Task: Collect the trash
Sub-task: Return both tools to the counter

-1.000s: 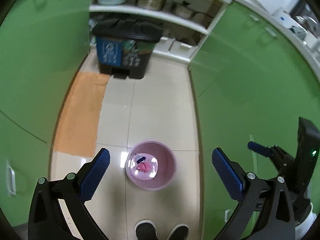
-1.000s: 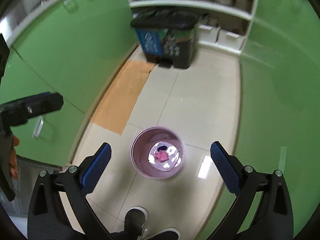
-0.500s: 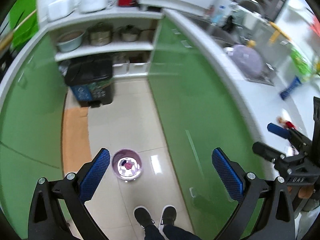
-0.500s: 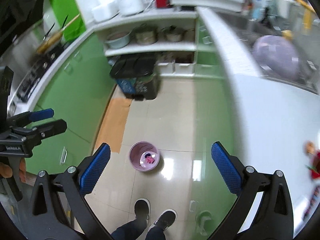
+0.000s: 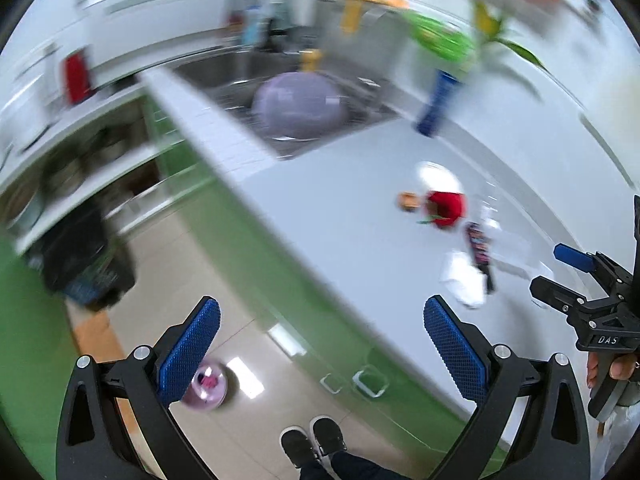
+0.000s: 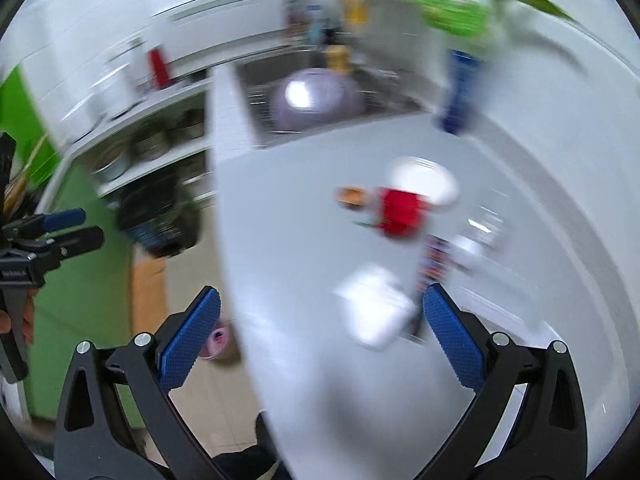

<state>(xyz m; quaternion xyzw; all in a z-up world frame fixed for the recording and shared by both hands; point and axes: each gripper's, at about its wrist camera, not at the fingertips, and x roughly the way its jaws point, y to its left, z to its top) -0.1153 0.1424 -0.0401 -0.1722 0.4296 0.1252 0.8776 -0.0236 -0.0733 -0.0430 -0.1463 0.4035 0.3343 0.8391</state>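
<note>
Both of your hand-held grippers are empty and spread wide — the left hand-held gripper point(image 5: 320, 320) hangs over the worktop edge with the floor below it, and the right hand-held gripper point(image 6: 320, 318) is already out over the white worktop point(image 6: 304, 248). You seem to be between pickups, lining up on the next piece of rubbish.

The trash lies in a loose cluster on the worktop, well back from its edge: a white crumpled tissue point(image 6: 376, 308) nearest the right hand-held gripper, a dark printed wrapper point(image 5: 478, 246) just beside it, a red scrap point(image 5: 446, 208) further back, and a small orange bit point(image 5: 407, 201) next to that. Everything is motion-blurred, so I cannot tell exactly what each piece is.

The pink bin point(image 5: 206, 388) stands on the floor beside the green cabinets, well apart from the cluster, with something pink already in it.

Next, I'd bring the right hand-held gripper down over the tissue, centre it between the pads, and close — then carry it across to the bin.
</note>
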